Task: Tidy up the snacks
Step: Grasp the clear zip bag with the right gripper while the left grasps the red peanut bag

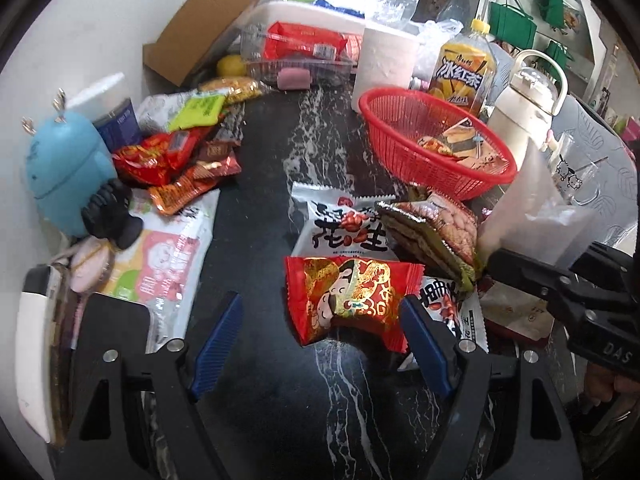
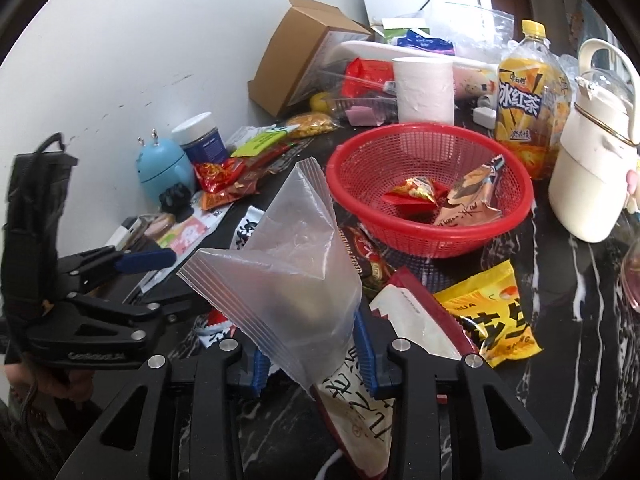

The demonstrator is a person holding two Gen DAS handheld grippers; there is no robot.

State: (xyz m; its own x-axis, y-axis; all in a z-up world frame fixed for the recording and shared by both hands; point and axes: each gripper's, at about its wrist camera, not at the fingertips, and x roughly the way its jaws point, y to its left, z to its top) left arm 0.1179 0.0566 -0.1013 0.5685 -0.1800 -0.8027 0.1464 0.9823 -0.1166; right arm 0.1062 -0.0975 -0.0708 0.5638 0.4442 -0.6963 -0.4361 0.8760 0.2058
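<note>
Both claws first: my right claw (image 2: 312,364) has its blue pads pinched on a clear zip bag (image 2: 288,280), which stands up from the jaws through the centre of the right wrist view. My left claw (image 1: 320,344) gapes wide and holds nothing; a red candy packet (image 1: 352,296) lies between its fingers on the dark marble table (image 1: 264,160), low in the centre of the left wrist view.

Going down in size: a red plastic basket (image 2: 430,188) sits at centre right of the right wrist view with two snack packets in it. Behind it, at upper right, stand an iced tea bottle (image 2: 528,96) and a cream jug (image 2: 588,176), with a paper roll (image 2: 424,88) at upper centre. A yellow peanut packet (image 2: 496,320) lies at lower right, just beside the bag. In the left wrist view a white peanut packet (image 1: 340,220) lies above the red one, with a loose heap of red snack packets (image 1: 172,164) at middle left.
</note>
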